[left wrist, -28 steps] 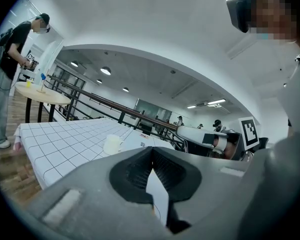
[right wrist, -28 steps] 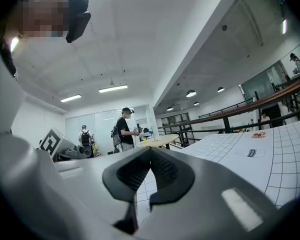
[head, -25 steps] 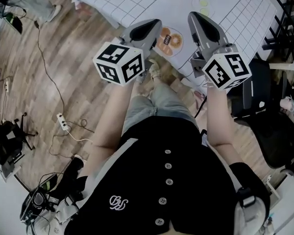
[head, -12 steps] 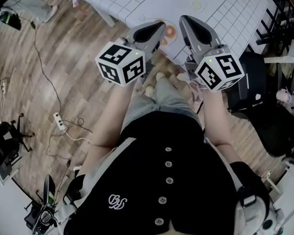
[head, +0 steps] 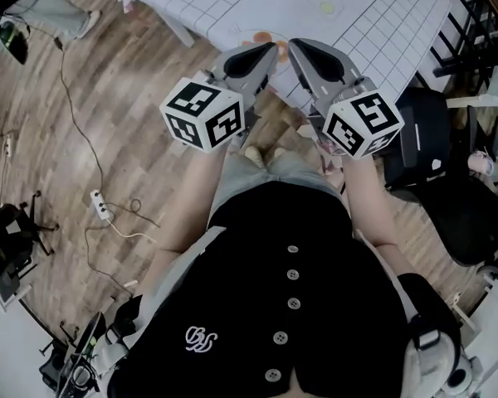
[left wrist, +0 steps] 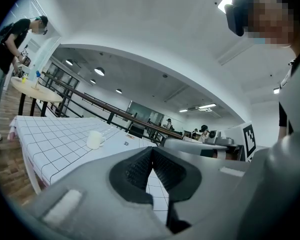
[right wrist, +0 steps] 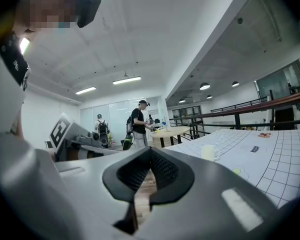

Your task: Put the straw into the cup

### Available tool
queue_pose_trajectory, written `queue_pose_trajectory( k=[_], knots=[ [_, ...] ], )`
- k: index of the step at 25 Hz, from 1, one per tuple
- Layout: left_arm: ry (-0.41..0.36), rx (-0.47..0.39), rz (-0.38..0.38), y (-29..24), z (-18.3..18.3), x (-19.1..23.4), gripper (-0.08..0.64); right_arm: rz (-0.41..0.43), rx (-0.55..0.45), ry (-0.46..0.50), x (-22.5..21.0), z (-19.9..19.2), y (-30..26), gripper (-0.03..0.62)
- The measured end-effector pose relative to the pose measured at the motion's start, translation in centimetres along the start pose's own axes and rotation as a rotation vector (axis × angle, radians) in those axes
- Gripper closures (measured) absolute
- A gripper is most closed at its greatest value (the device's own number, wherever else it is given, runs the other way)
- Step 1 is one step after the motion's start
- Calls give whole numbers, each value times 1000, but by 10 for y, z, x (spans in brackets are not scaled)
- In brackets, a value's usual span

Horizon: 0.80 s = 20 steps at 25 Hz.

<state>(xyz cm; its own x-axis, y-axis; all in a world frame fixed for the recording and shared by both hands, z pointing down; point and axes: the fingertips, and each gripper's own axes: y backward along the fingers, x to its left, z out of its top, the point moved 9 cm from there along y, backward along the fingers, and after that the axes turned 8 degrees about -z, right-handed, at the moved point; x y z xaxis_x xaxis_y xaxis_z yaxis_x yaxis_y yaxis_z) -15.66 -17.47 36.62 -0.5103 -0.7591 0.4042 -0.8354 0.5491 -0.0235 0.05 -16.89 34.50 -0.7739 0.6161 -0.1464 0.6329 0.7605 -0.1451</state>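
Head view: holds left gripper [head: 271, 50] and right gripper [head: 294, 46] out level, side by side, tips close, aimed at the checked table [head: 382, 23].

Left gripper view: shows jaws pressed together, empty; white cup [left wrist: 94, 140] well ahead, left of them.

Right gripper view: shows jaws closed, empty; cup [right wrist: 208, 152] ahead, right of them.

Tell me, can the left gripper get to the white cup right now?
Probably not yet. The cup stands far back on the table; the left gripper is at its near edge. Nothing blocks the way.
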Motion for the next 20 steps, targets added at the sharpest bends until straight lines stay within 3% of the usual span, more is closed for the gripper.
queue_pose_trajectory(
  k=[7, 10, 20],
  knots=[
    [-12, 2, 8, -9, -9, -27, 561, -3, 47, 33, -16, -7, 33, 591],
    [16, 19, 0, -12, -20, -32, 561, 15, 55, 24, -21, -10, 42, 591],
    [14, 6, 21, -9, -22, -41, 561, 33, 70, 27, -32, -11, 49, 591]
  ],
)
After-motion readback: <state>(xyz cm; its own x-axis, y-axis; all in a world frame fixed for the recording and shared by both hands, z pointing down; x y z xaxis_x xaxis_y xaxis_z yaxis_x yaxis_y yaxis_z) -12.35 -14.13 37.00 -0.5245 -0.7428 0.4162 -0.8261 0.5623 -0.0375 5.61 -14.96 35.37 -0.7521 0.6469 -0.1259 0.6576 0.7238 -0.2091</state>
